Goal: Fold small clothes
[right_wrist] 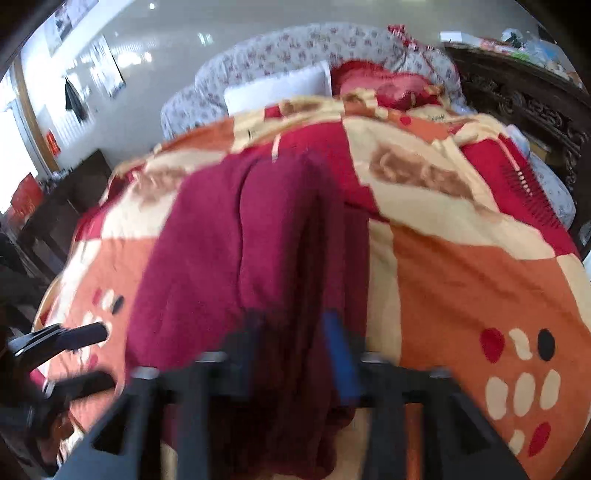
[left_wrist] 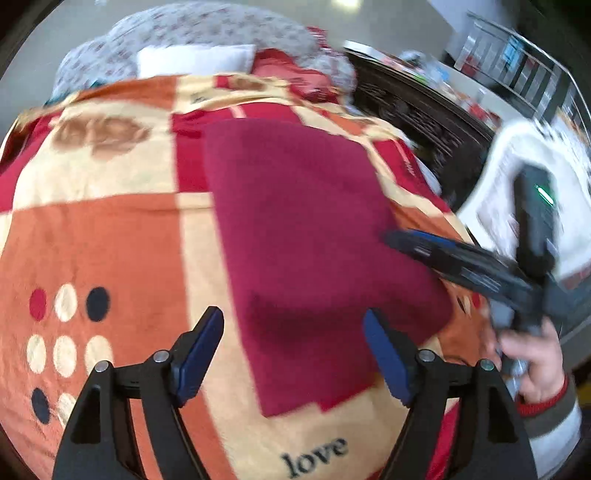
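A dark red garment (left_wrist: 310, 236) lies flat on the patterned bedspread (left_wrist: 110, 240) in the left wrist view, folded into a long strip. My left gripper (left_wrist: 293, 354) is open and empty, just above the garment's near end. My right gripper (left_wrist: 402, 240) reaches in from the right at the garment's right edge. In the right wrist view the garment (right_wrist: 229, 240) bunches up between the blurred fingers of the right gripper (right_wrist: 295, 354); whether they pinch it is unclear. The left gripper (right_wrist: 96, 354) shows at the lower left, open.
The bed carries a floral quilt (left_wrist: 207, 33), a white pillow (left_wrist: 195, 59) and a red cushion (left_wrist: 284, 70) at its far end. A dark carved wooden headboard (left_wrist: 424, 118) stands to the right. A white chair (left_wrist: 517, 192) is near my right hand.
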Demonstrator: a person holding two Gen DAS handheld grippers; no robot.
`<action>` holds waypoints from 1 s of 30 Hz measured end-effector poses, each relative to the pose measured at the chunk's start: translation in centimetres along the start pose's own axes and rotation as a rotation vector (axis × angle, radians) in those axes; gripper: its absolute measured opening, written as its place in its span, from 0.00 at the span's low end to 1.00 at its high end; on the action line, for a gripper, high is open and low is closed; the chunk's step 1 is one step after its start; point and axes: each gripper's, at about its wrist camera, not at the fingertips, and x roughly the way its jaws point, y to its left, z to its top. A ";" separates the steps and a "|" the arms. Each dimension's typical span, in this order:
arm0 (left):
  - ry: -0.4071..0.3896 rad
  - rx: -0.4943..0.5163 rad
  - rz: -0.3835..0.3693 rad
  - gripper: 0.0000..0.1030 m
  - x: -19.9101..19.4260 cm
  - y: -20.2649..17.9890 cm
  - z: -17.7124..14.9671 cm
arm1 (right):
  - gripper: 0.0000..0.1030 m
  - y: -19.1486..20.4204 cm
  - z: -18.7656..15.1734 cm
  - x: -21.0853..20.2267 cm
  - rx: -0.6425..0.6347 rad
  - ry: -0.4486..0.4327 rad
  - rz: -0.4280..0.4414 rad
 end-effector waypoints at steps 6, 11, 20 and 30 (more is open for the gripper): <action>-0.004 -0.197 -0.107 0.75 2.5 3.9 0.6 | 0.93 -2.0 0.2 1.4 0.074 0.016 0.019; 0.032 -0.179 -0.131 0.77 5.1 3.6 1.0 | 0.92 -3.3 0.1 4.1 0.162 0.057 0.149; 0.067 -0.101 -0.124 0.49 4.6 1.6 2.0 | 0.39 -1.3 0.1 2.1 0.146 0.038 0.188; 0.157 -0.008 0.018 0.47 -4.5 2.0 -1.7 | 0.41 5.9 -3.3 -2.0 0.091 0.104 0.318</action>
